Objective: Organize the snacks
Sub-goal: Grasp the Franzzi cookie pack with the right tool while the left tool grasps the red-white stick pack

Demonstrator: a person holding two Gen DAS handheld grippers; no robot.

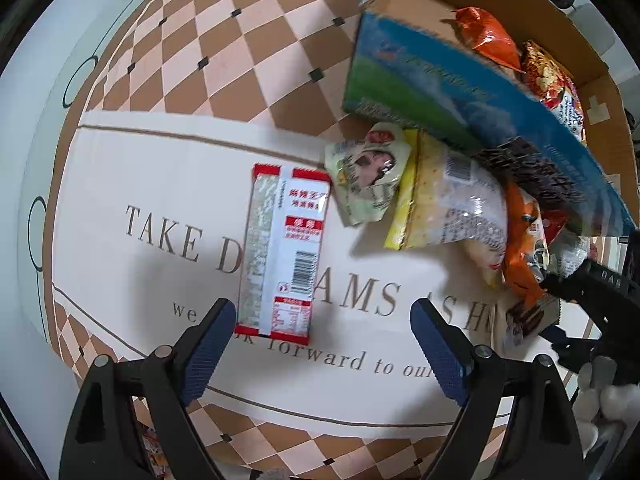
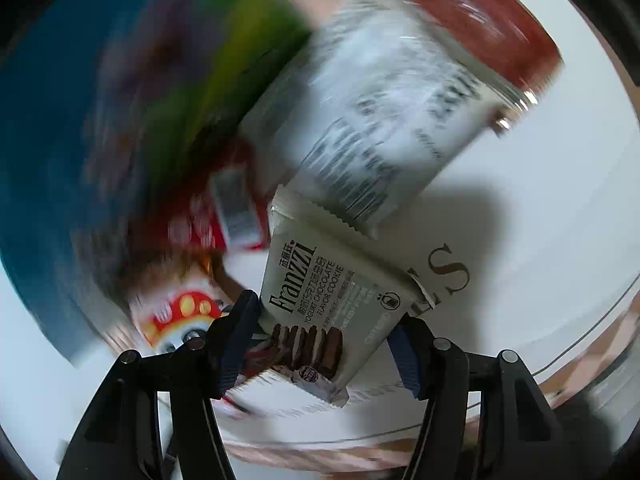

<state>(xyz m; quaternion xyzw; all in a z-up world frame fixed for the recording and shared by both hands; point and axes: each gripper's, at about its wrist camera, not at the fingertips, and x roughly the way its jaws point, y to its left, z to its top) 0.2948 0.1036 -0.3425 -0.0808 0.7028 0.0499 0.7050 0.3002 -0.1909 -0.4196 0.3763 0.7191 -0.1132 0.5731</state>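
My left gripper [image 1: 322, 320] is open and empty, just above a red-and-white snack packet [image 1: 284, 252] that lies flat on the white cloth. A pile of snack packets lies to its right: a pale green one [image 1: 366, 178], a yellow-and-clear one [image 1: 444, 200] and an orange one [image 1: 520, 244]. An open cardboard box [image 1: 424, 92] at the upper right holds an orange bag [image 1: 486, 36] and a red bag [image 1: 554, 80]. My right gripper [image 2: 326, 330] holds a grey Franzzi cookie packet [image 2: 332, 296] between its fingers; the packet stays sharp while the surroundings blur. The packet also shows in the left wrist view [image 1: 524, 320].
A checkered cloth [image 1: 240, 40] with a white printed panel covers the table. The right gripper's black body [image 1: 592, 292] and a white glove [image 1: 604, 388] sit at the right edge of the left view. A large white-and-red bag [image 2: 400, 120] lies beyond the cookie packet.
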